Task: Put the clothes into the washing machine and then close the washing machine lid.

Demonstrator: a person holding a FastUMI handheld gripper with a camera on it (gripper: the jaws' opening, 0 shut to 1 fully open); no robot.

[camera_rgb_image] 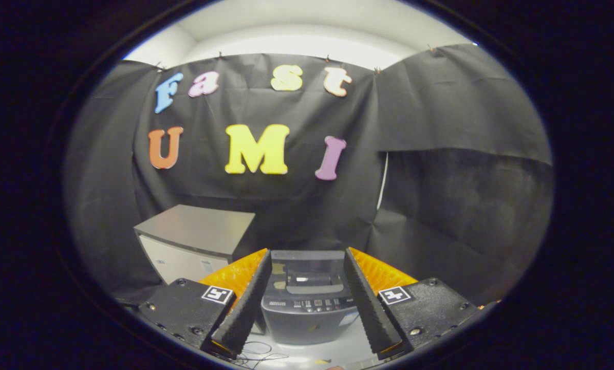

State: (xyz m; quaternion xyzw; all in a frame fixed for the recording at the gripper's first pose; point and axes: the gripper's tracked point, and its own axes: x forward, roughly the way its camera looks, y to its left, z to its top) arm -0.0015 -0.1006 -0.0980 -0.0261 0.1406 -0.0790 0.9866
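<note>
Gripper view: fingers (307, 303) spread, holding nothing. Toy washing machine (307, 303) stands on the white worktop (337, 352) between them, beside a grey cabinet (193, 241); whether its lid is shut cannot be told. No clothes in hand; loading appears outstanding.

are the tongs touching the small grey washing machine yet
Apart. The gripper view shows the open tongs empty, with the small grey washing machine standing on the table beyond them, framed between the fingers but not reached.
</note>
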